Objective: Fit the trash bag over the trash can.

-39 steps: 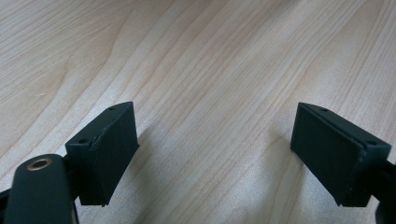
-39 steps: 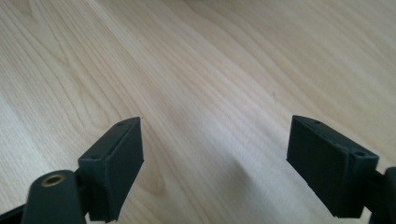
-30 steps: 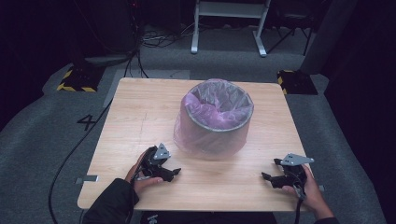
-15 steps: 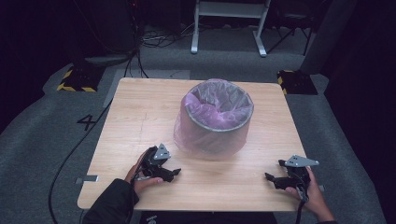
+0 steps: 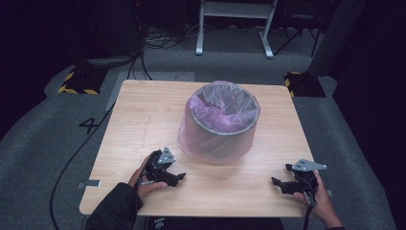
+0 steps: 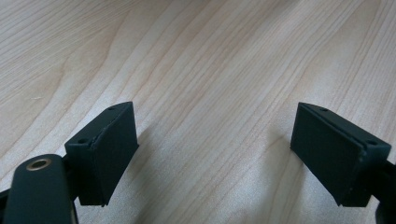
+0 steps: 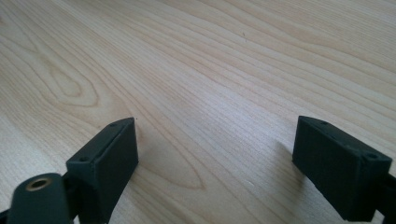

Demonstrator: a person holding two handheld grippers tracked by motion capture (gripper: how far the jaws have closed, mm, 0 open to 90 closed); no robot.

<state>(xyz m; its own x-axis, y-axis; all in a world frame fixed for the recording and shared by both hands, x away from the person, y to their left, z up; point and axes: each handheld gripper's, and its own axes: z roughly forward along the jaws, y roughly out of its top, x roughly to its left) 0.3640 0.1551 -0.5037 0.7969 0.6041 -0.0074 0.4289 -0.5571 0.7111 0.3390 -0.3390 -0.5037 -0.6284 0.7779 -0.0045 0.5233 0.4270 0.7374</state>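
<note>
A round bin [image 5: 221, 125] lined with a pale purple plastic bag stands upright near the middle of the wooden table [image 5: 143, 120]. My left gripper [image 5: 178, 178] rests on the table at the front left, just in front of the bin, held by a hand in a dark sleeve. Its jaws stand wide apart with bare wood between them [image 6: 215, 144]. My right gripper [image 5: 278, 184] lies at the front right, near the table's front edge, and points left. It is open too, nothing between its jaws [image 7: 215, 154].
Grey carpet surrounds the table. A cable [image 5: 72, 158] runs along the floor at the left. Two blocks with yellow and black stripes [image 5: 76, 81] sit by the far corners, and a white metal frame [image 5: 234, 24] stands behind the table.
The right gripper has slid slightly nearer the front edge of the table. The left gripper and the bin have stayed where they were.
</note>
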